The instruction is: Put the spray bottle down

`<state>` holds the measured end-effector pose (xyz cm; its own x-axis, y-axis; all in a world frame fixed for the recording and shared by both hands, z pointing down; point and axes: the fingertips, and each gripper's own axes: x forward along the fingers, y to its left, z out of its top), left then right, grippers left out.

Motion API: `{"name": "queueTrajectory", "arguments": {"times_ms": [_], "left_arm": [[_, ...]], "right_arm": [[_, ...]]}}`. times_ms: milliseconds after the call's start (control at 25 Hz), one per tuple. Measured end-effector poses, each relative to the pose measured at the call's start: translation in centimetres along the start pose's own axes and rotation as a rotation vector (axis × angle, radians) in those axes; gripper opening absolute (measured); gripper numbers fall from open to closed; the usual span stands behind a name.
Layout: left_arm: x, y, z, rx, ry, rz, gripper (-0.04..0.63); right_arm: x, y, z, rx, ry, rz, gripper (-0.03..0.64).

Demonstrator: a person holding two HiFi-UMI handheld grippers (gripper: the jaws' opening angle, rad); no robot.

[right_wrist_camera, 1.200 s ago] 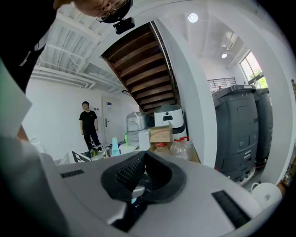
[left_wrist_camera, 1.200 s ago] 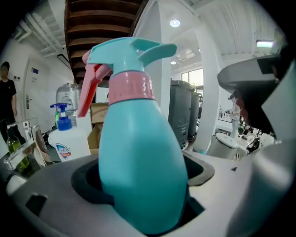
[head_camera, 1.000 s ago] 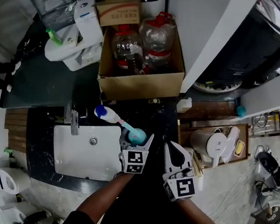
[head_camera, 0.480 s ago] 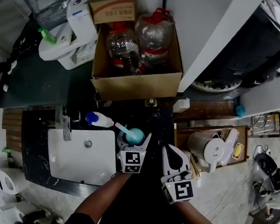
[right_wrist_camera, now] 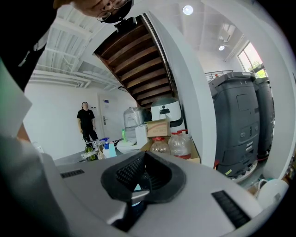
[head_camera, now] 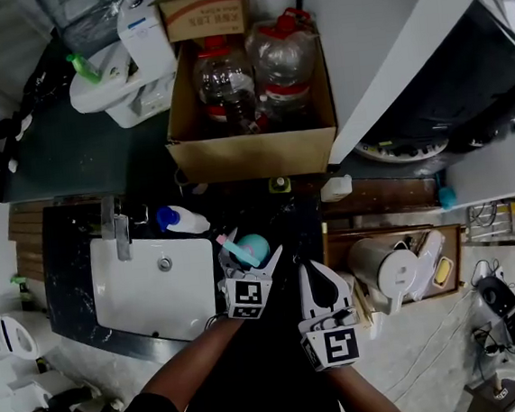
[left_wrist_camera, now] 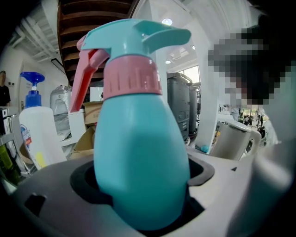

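My left gripper [head_camera: 251, 252] still squeezes the blue spray bottle [left_wrist_camera: 138, 162], same as before; my right gripper [head_camera: 315, 272] stays shut.

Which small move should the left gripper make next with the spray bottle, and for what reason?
Probably lower it straight down. The left gripper is clamped on the teal spray bottle over the dark counter, just right of the sink. Whether the bottle's base rests on the counter cannot be seen, so opening the jaws now might drop it.

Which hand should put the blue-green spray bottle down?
Left. The left gripper clamps the turquoise plastic spray bottle with its pink trigger; the right gripper is shut and empty beside it.
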<state>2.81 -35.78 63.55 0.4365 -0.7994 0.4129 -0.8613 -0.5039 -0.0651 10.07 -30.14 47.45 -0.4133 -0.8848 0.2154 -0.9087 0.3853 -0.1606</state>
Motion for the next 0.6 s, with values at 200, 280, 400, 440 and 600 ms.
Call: {"name": "queueTrajectory", "arguments": {"times_ms": [200,280,400,440,600], "left_arm": [[0.0,-0.2,-0.3,0.006,0.009,-0.018,0.439],[-0.2,-0.2,-0.4,0.015,0.012,-0.021,0.46],[-0.4,-0.2,-0.4,0.021,0.004,-0.02,0.508],[-0.5,-0.2,-0.4,0.021,0.003,-0.022,0.517],[-1.0,-0.2,-0.5,0.02,0.0,-0.036,0.528]], "right_arm": [[-0.7,0.5,-0.3,0.017,-0.012,0.0,0.015],[-1.2,0.6,-0.3,0.011,-0.01,-0.006,0.015],[-1.9,0.7,-0.5,0.01,-0.004,-0.019,0.015],[-2.1,0.8,-0.5,0.012,-0.003,-0.023,0.015],[-2.8,1.1,-0.4,0.007,-0.012,-0.031,0.015]]}}
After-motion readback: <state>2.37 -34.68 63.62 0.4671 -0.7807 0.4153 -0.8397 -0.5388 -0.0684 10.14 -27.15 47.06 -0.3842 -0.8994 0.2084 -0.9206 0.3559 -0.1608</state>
